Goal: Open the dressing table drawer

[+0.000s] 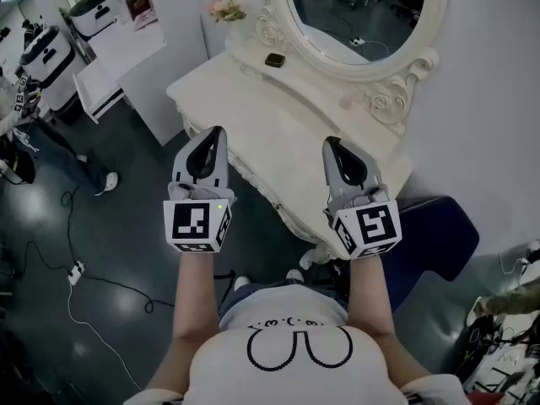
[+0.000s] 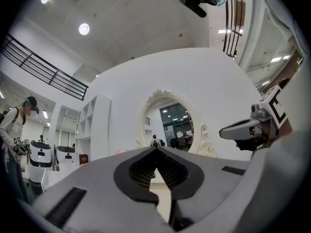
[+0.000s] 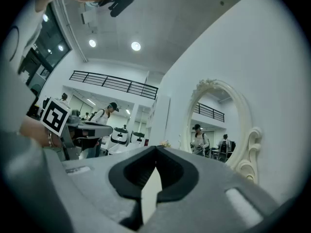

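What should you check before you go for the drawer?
1. The left gripper is empty: ok.
2. The right gripper is empty: ok.
3. Jaws are open enough to take a handle: not ok, both are shut.
4. Both grippers face the table: ok.
5. The drawer's handle is found: cannot tell, the head view shows the front only edge-on.
6. The dark box is away from the front edge: ok, it sits back by the mirror.

The bare top of the dressing table (image 1: 278, 129) gives room up to the mirror (image 1: 363, 11); a blue chair (image 1: 439, 234) stands beside its corner.
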Motion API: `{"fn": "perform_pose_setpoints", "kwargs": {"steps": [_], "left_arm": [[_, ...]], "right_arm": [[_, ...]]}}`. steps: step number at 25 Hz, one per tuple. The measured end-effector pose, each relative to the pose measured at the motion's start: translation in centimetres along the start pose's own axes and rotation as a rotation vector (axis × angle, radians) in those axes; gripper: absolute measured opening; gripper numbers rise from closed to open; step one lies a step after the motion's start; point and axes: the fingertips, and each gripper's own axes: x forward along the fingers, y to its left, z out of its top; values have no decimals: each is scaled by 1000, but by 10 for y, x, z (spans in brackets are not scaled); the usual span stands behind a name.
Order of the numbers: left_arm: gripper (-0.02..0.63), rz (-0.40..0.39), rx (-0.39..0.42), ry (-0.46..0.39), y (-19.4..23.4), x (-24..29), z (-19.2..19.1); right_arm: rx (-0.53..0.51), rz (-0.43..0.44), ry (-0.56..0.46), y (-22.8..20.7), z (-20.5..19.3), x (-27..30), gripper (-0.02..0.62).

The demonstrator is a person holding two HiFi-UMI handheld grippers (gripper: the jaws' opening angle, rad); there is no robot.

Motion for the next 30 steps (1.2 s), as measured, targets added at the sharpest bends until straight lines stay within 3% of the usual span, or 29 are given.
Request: {"fn": "perform_pose_setpoints", "kwargs": {"steps": [8, 20, 30], "left_arm": [[-2, -27, -19, 6, 26, 2, -10], [-2, -113, -21, 43, 106, 8, -38], [-2, -119, -58, 79, 150, 70, -81]], "right_arm": [[13, -25, 12, 19, -6, 19, 0], [75, -121, 24, 70, -11, 92, 0], [97, -103, 83, 56, -48, 178, 0]]}}
